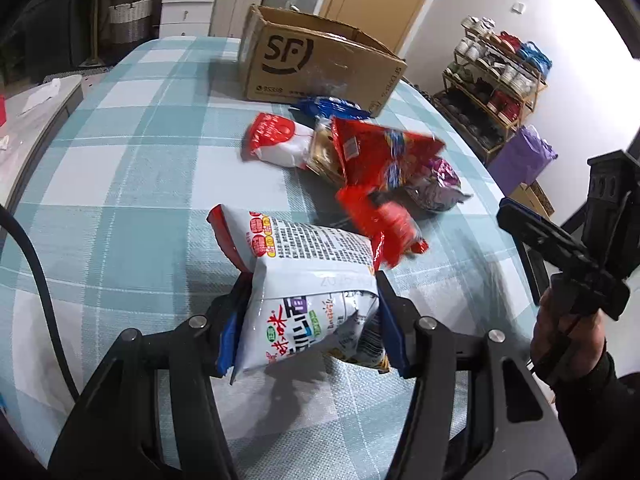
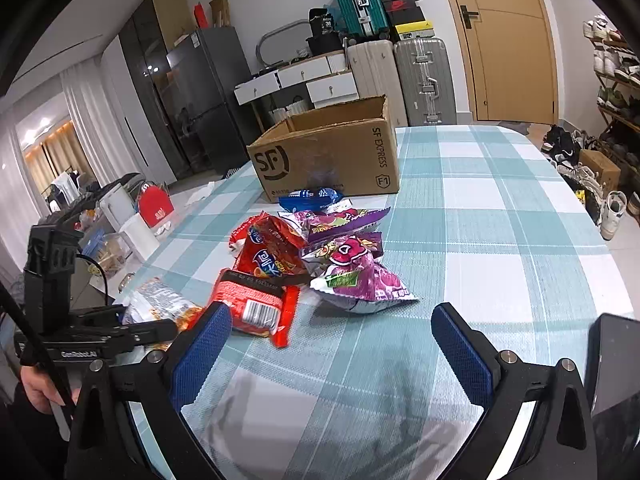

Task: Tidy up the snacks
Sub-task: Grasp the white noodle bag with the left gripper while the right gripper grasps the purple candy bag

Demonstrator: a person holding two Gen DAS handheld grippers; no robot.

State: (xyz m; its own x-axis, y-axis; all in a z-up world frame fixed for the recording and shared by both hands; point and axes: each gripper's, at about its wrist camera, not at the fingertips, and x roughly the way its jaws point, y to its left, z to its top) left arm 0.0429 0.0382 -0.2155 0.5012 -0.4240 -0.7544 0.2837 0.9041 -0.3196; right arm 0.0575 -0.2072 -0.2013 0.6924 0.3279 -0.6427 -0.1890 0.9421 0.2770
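While the white noodle-snack packet hangs in the air: it can slide out, since it is pinched only near its lower seam.
Left gripper: clamped on the white noodle-snack packet, pads pressing the crinkled foil from both sides, packet lifted clear of the plaid tablecloth.
Right gripper: jaws wide apart, nothing between them, low over bare cloth just short of the snack pile.
Snack pile: red packet nearest, purple candy bags beside it, blue packet touching the SF cardboard box.
Slip risk: slick foil, top-heavy and tilted; a quick swing could pull it loose.
Collision risk: both grippers work close together; the carried packet could sweep the red one.
Box risk: the raised flaps may catch the packet on the way in.
Grab risk: overlapping bags, so the right may pinch two.
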